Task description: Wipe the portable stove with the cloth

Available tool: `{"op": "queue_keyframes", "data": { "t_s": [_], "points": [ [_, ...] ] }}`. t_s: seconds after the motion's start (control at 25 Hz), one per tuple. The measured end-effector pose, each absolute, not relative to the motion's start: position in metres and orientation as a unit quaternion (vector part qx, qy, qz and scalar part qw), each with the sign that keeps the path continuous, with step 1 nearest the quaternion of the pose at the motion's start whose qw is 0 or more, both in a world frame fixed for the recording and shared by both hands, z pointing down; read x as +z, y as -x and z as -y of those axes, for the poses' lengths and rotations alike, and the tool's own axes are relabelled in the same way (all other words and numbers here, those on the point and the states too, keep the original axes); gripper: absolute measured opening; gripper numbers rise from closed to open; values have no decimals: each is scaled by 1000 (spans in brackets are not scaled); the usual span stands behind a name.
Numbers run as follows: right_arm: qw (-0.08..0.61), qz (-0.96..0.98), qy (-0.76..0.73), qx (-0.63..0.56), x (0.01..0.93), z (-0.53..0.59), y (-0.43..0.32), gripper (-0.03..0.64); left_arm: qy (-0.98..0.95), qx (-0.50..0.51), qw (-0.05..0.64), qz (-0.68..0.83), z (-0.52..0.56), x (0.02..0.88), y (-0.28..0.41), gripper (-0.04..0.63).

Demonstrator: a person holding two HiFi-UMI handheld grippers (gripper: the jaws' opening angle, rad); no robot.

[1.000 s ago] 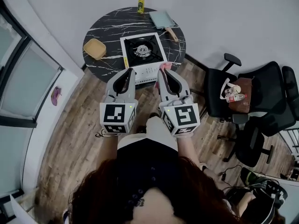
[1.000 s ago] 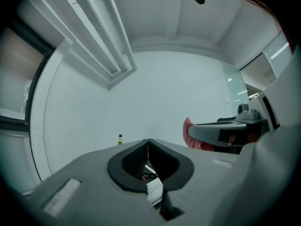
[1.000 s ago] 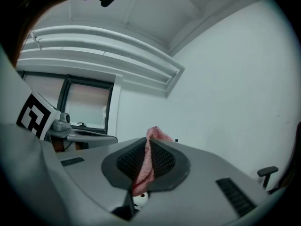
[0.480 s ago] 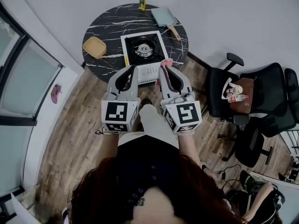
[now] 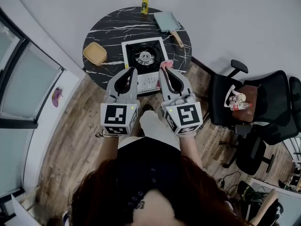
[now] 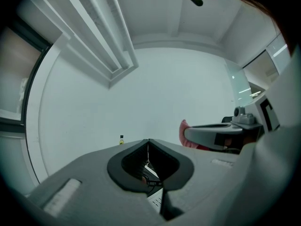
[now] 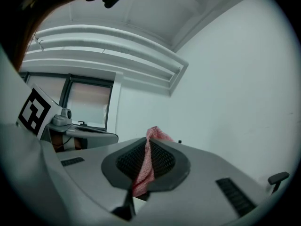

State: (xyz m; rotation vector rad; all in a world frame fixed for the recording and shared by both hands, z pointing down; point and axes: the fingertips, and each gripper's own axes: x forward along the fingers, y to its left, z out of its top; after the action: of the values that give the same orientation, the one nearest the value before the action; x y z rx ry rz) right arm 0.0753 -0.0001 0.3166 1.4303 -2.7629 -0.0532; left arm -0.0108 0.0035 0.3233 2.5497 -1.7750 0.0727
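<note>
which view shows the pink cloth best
The right gripper view: the cloth is pinched between the right gripper's shut jaws, its weave plain. The head view shows only a pink scrap at the tips; the left gripper view, one pink edge.

Even soft daylight; fisheye edges (dark vignette).
</note>
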Motion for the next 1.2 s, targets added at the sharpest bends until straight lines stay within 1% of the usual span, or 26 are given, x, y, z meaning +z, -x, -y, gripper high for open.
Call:
{"op": "queue_keyframes", "data": {
  "t_s": [0.36,1.2],
  "points": [
    [29,905,-424,-22,326,38,-66,21,-810,27,28,585,34,331,16,12],
    [92,941,-320,-57,349,143,-45,21,-776,31,54,628,122,350,32,12]
  ]
}}
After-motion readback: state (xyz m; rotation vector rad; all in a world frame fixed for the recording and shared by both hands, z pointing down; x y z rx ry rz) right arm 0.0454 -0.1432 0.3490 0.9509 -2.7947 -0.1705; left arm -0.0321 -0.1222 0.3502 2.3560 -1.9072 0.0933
